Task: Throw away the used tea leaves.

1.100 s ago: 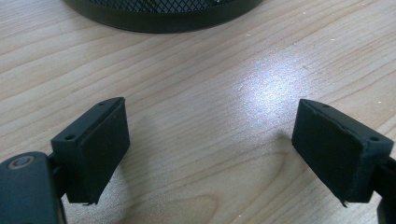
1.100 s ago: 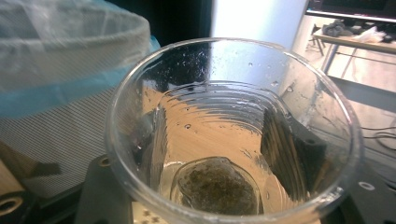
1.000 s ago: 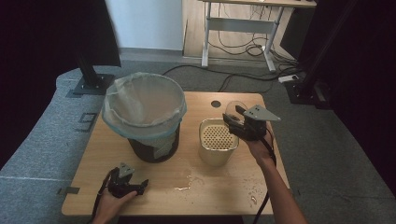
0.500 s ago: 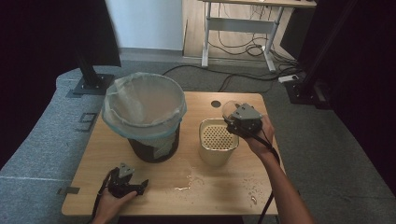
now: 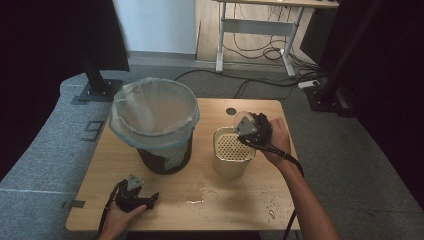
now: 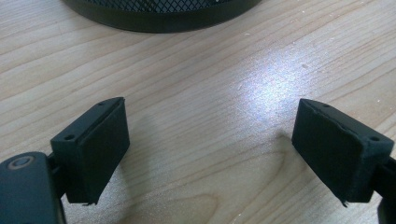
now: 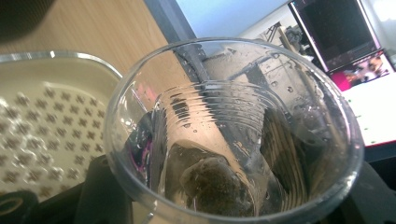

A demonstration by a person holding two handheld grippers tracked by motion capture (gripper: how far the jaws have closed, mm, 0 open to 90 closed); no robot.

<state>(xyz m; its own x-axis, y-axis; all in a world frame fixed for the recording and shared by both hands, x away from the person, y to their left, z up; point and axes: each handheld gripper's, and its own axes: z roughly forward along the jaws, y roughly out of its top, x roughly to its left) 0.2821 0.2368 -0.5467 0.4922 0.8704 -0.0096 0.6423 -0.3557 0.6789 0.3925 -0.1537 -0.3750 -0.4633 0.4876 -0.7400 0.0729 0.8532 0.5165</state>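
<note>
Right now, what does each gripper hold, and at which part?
The right gripper holds a clear plastic cup by its sides, tipped over the beige strainer container. The left gripper is open and holds nothing.

The high view is dim at its margins: the far left and right corners sink into near black, while the pale wooden table (image 5: 165, 197) sits in soft, even light from above. Small wet patches glint on its near right part. The translucent bag lining the black mesh bin (image 5: 153, 116) glows pale. Detail is soft and grainy throughout.

In the left gripper view a broad whitish glare lies on the wood grain between the black jaws, which throw short soft shadows.

In the right gripper view the ribbed clear plastic cup (image 7: 233, 130) is close, warped by the lens, streaked with reflections; the bright window behind is washed out.
</note>
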